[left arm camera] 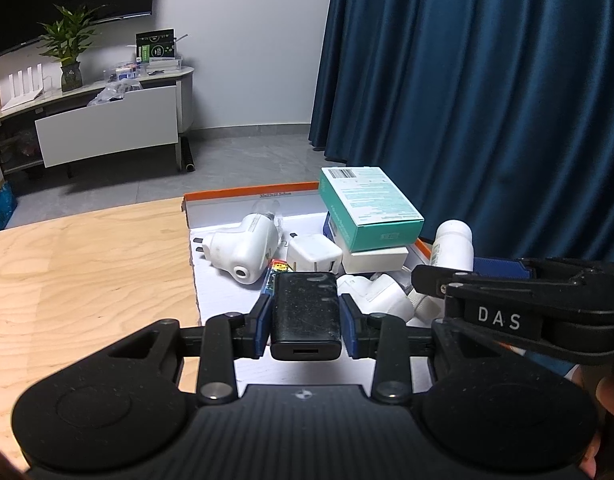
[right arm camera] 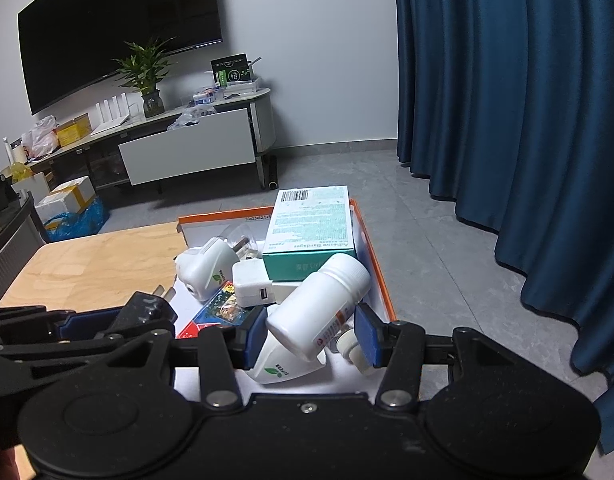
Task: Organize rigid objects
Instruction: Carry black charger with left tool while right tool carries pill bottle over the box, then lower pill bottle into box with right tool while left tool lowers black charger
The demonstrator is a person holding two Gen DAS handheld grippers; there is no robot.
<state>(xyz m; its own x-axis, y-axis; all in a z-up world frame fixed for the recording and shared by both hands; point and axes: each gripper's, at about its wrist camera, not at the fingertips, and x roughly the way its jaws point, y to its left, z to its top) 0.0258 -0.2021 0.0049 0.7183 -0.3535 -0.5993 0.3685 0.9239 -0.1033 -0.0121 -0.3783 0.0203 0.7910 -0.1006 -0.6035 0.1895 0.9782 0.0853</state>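
— Black rectangular power adapter [left arm camera: 305,312], where does it sit?

— Clamped between the blue pads of the left gripper [left arm camera: 305,322], held above the near part of the shallow orange-rimmed cardboard box [left arm camera: 243,193] on the pale wooden table [left arm camera: 87,264].

— And the right gripper [right arm camera: 309,330]?

— Its blue pads press both sides of a white plastic pill bottle [right arm camera: 319,308], tilted with the cap to the far right, over the near right part of the same box.

— What lies beyond?

— Just under the bottle, a white plug-in device with a green leaf mark [right arm camera: 283,368]. Farther in, a white USB charger cube [right arm camera: 251,284], another white plug-in unit with a round hole [left arm camera: 243,246] to its left, and a teal-and-white bandage carton [right arm camera: 311,236] stacked on a flat white box [left arm camera: 373,260] at the far right. Blue curtains [right arm camera: 507,100] hang on the right.
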